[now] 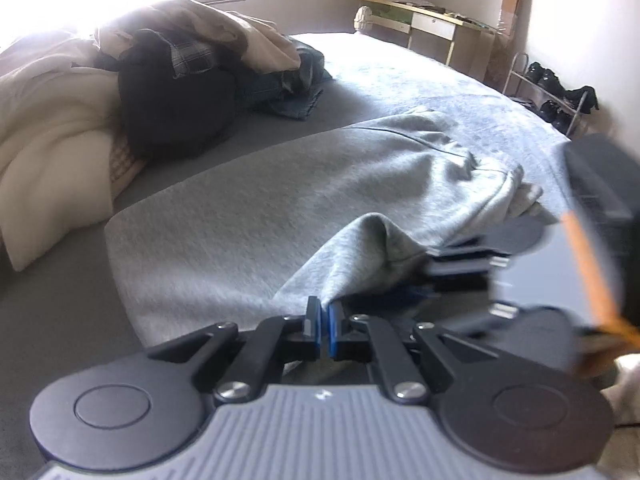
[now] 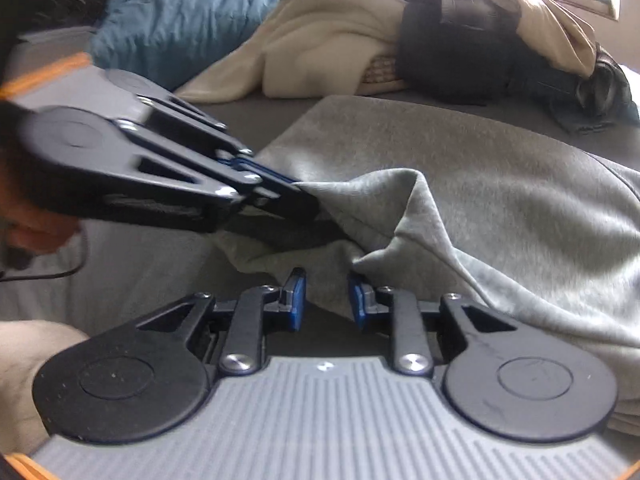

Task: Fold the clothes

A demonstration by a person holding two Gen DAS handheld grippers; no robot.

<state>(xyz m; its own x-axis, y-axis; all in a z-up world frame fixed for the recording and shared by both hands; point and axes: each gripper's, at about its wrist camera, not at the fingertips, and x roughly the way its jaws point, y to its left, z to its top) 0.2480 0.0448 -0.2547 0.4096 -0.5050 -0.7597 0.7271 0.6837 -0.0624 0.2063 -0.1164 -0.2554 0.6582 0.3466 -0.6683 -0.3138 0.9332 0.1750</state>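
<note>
The grey sweatshirt (image 1: 248, 208) is lying spread across the middle of the bed (image 1: 60, 320), with its near edge being lifted into a peak at lower centre of the left wrist view. It looks like soft, fairly thick fleece: light, limp, not slippery and not fragile, so it will sag and crease wherever it is not supported. Taking it at the hem or at a corner, two points well apart, seems the best way to keep a fold straight.

The left tool (image 1: 324, 326) is pinching shut on a ridge of that edge, its blue pads almost meeting with cloth between them. The right tool (image 2: 326, 300) is standing partly open at lower centre of its own view; a fold of the sweatshirt is hanging between its pads, touching the right-hand one, but whether it is gripping I cannot tell.

No baskets or boxes are showing. A pile of unfolded clothes (image 1: 192, 68) is sitting loose on the bed at upper left, beside a cream blanket (image 1: 52, 132).
</note>
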